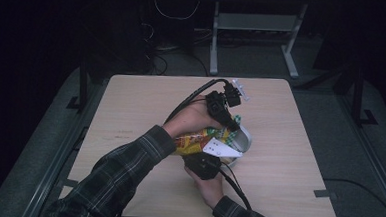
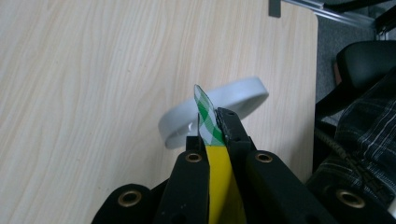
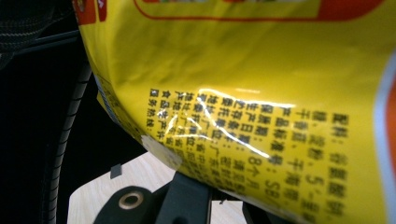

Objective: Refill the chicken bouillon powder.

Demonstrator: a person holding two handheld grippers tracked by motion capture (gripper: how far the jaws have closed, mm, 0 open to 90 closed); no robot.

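Note:
A yellow snack bag (image 1: 198,140) with red and orange print is held over a pale grey bowl (image 1: 247,137) near the table's middle. My left gripper (image 1: 232,123) reaches down from the far side and is shut on the bag's green-and-white chequered end. In the left gripper view the jaws (image 2: 210,136) pinch that chequered strip, the yellow bag (image 2: 219,184) runs down between them, and the bowl's rim (image 2: 243,91) lies beyond. My right gripper (image 1: 206,158) is shut on the bag's near side from below. In the right gripper view the bag (image 3: 280,93) with black print sits close above the jaws (image 3: 219,199).
The wooden table (image 1: 289,143) has bare surface left, right and behind the bowl. A black cable (image 1: 234,183) trails from the right gripper toward the front edge. Table legs and cables stand on the dark floor behind.

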